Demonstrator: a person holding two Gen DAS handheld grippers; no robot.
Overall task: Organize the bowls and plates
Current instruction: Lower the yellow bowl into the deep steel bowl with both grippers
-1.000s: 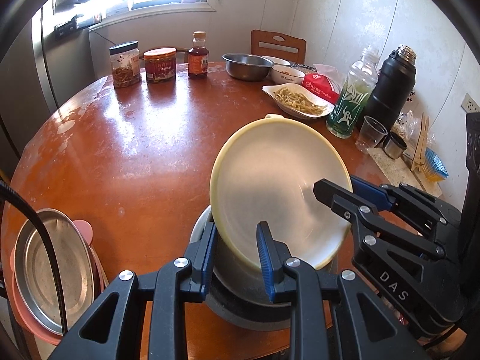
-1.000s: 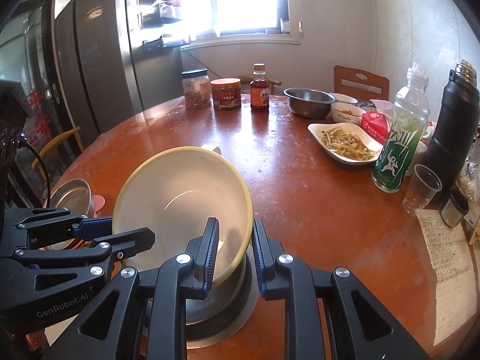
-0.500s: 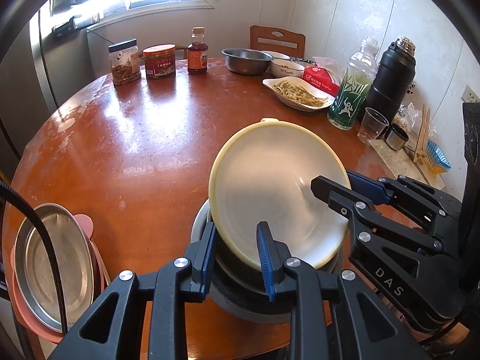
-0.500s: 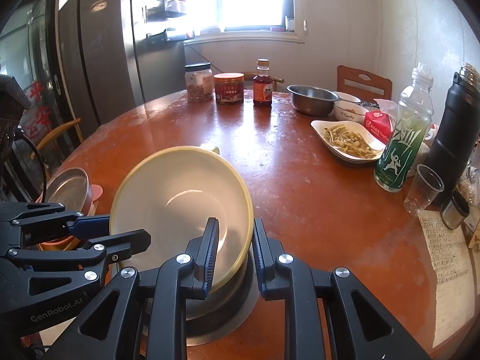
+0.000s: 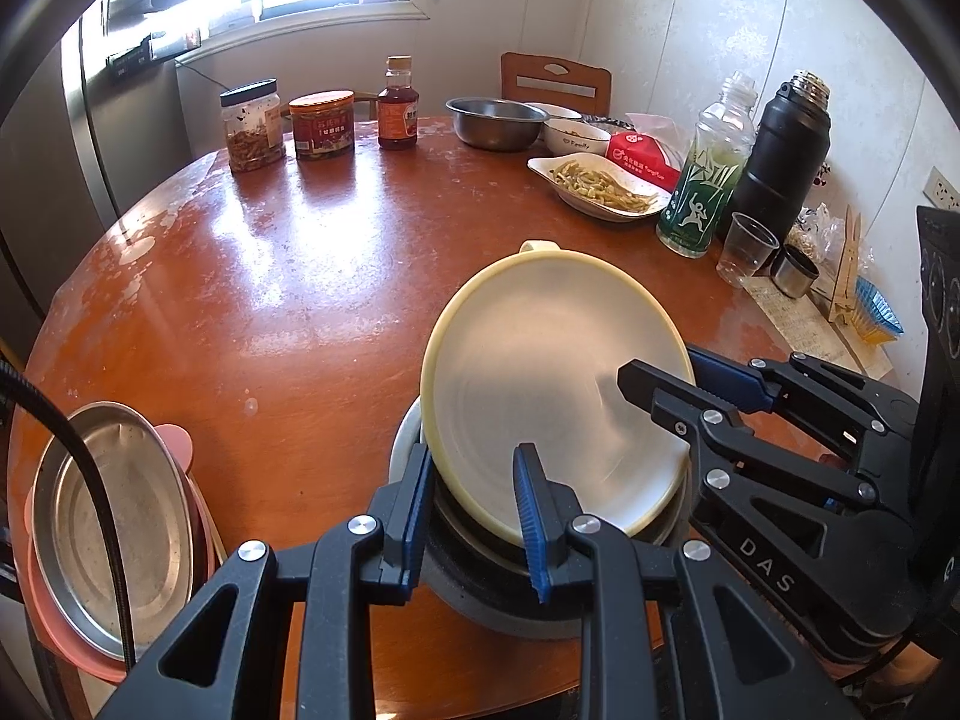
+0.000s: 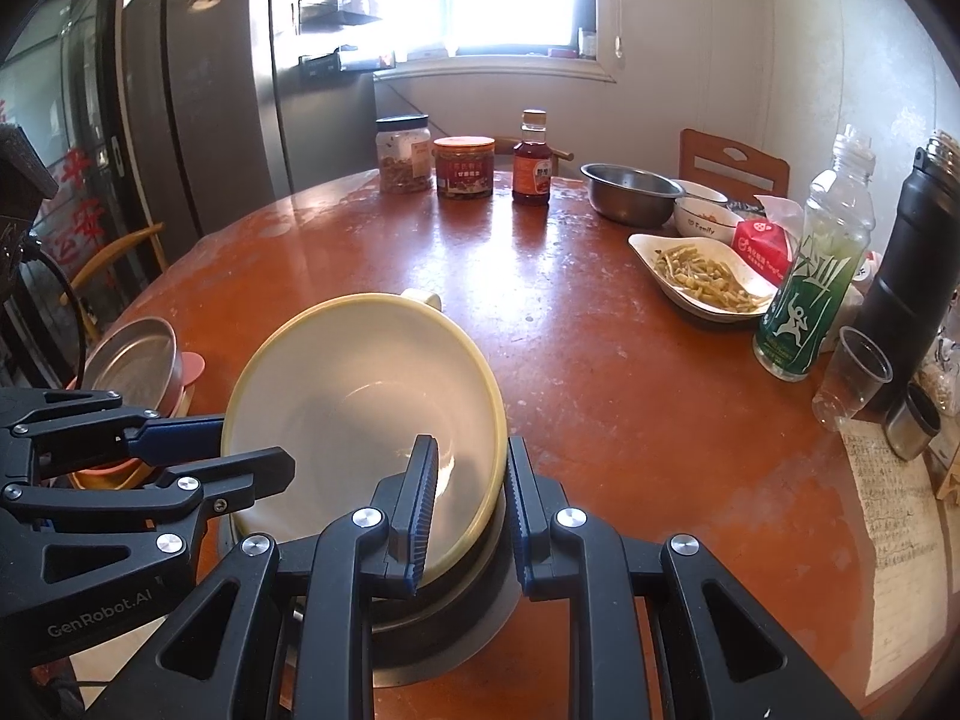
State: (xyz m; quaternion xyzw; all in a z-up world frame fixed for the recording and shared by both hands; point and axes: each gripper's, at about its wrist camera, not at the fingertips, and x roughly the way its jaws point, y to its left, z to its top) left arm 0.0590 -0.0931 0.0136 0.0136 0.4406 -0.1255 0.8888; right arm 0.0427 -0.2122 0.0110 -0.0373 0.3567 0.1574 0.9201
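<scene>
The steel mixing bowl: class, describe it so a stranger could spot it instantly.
Start at the round wooden table and look to its far edge, before the chair back. The steel mixing bowl sits there beside a white bowl; it alone is bare metal and empty.

The right gripper (image 6: 465, 501) and the left gripper (image 6: 252, 450) both clamp the tilted cream bowl's (image 6: 360, 396) rim (over stacked metal bowls (image 6: 444, 624)).

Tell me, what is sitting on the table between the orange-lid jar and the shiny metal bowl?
A sauce bottle with a red label stands between the orange-lid jar and the metal bowl; both wrist views show it.
</scene>
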